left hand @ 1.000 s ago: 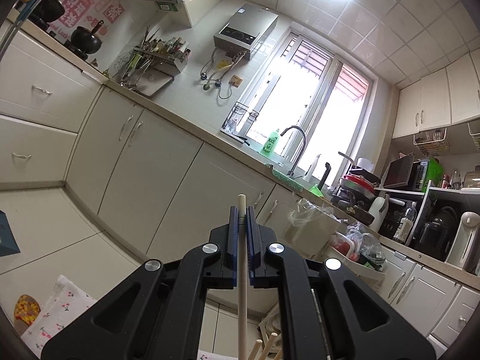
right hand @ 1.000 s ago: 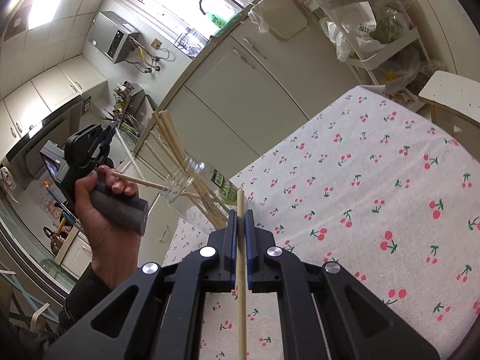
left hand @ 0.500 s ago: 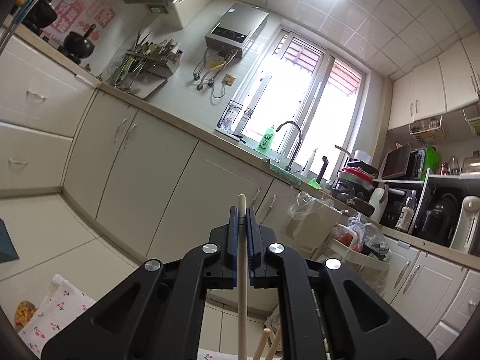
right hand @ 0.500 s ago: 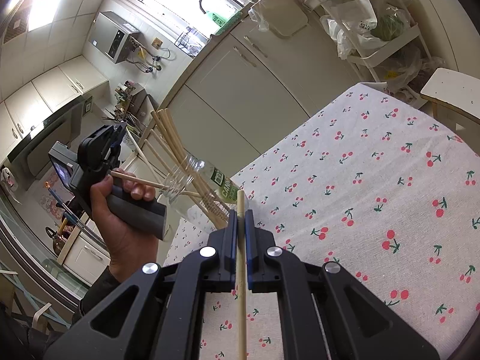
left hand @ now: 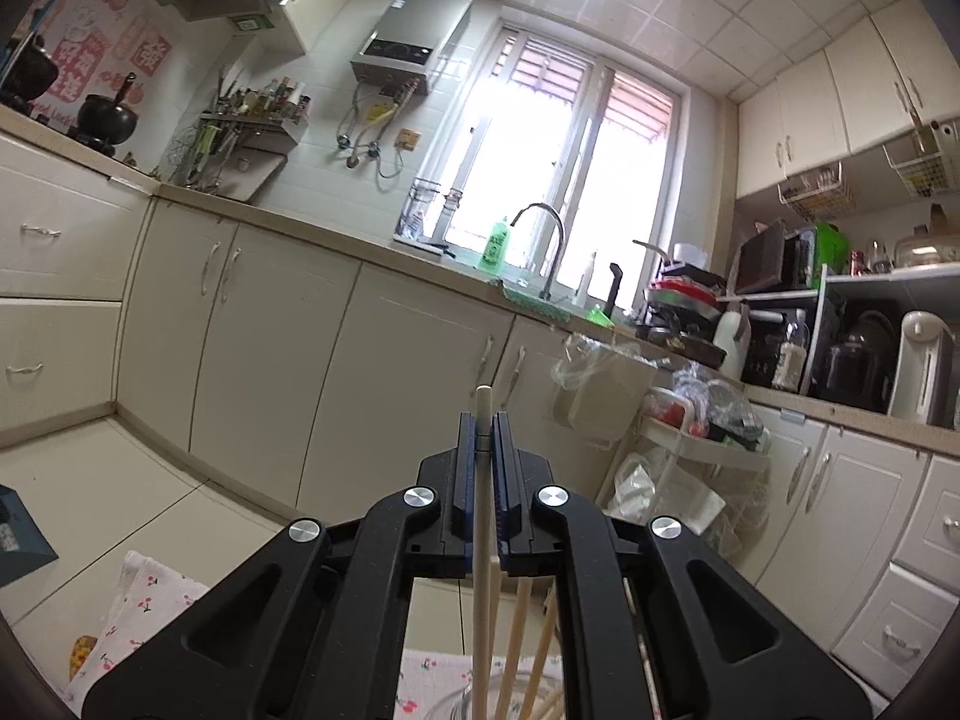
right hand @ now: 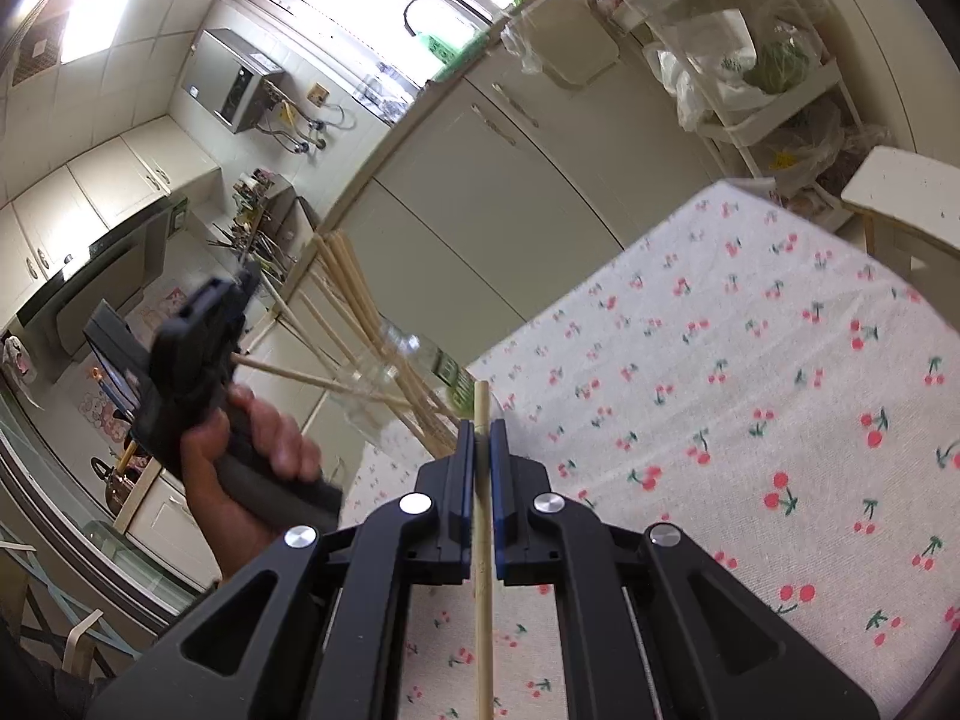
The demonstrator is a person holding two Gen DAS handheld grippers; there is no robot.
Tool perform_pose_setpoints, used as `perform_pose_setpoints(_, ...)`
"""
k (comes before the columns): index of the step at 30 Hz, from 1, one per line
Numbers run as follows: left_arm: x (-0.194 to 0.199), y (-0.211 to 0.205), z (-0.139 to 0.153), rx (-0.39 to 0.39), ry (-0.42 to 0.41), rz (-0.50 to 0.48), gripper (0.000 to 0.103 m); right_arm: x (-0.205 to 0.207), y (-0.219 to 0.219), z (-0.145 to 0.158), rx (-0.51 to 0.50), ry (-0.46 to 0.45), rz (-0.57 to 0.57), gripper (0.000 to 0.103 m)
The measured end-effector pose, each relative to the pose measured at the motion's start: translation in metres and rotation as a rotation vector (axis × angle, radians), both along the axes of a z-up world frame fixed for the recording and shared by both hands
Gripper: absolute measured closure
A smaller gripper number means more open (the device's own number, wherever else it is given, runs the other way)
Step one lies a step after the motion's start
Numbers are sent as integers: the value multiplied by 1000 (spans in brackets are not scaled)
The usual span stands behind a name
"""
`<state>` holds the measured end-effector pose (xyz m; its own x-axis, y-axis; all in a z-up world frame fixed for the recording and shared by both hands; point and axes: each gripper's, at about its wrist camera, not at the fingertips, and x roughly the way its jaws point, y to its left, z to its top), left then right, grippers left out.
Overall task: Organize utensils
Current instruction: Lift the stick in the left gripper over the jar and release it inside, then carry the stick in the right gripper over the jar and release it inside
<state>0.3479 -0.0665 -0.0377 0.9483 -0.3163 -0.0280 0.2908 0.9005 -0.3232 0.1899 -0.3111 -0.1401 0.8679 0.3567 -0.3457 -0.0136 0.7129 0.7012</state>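
Observation:
My left gripper [left hand: 483,420] is shut on a pale wooden chopstick [left hand: 482,570] that runs down toward the rim of a glass jar [left hand: 456,701], beside other chopsticks [left hand: 521,642]. In the right wrist view a hand [right hand: 252,456] holds the blurred left gripper [right hand: 231,354]. Its chopstick [right hand: 300,375] slants into the mouth of the tilted glass jar [right hand: 384,387], which holds several chopsticks [right hand: 354,294]. My right gripper [right hand: 482,429] is shut on another chopstick [right hand: 483,570] just in front of the jar, above the cherry-print tablecloth [right hand: 750,390].
Cream kitchen cabinets [right hand: 480,180] run behind the table. A white trolley with plastic bags [right hand: 768,78] and a white stool [right hand: 912,198] stand at the right. The left wrist view shows the sink tap [left hand: 549,252] and a worktop crowded with appliances [left hand: 840,348].
The left gripper has sunk toward the jar and rolled level, carrying its chopstick. The jar's chopsticks now rise into the bottom of the left wrist view. The right gripper has stayed still.

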Motion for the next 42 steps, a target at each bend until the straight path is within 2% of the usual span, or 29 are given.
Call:
perform_pose_setpoints(4,-11,1,-2,51,35,-33,95,1,-1,27,-9,-69,-28,97)
perform_pose_setpoints(6,-20,6,-3,64,56,-40,82,5,0,43,-14,-106,-44,97)
perform_pose_setpoints(7,-27,10,-4,60,60,-34,72,9,1,54,-15,-133,-55,97)
perform_pose_setpoints(10,-45,24,-5,53,71,-13,64,23,6,84,-21,-215,-97,97)
perform_pose_setpoints(11,-55,32,-7,46,83,8,56,30,9,94,-19,-245,-113,97)
perform_pose_setpoints(13,-74,47,-17,21,103,59,50,41,15,110,-36,-294,-146,97)
perform_pose_setpoints(19,-106,77,-53,-37,166,174,43,84,46,148,-153,-434,-225,97)
perform_pose_setpoints(25,-103,87,-65,-63,208,152,42,116,71,148,-267,-492,-289,97)
perform_pose_setpoints(30,-100,89,-65,-81,211,136,41,131,86,139,-369,-522,-330,97)
perform_pose_setpoints(42,-89,95,-65,-101,236,143,37,130,113,100,-496,-470,-264,97)
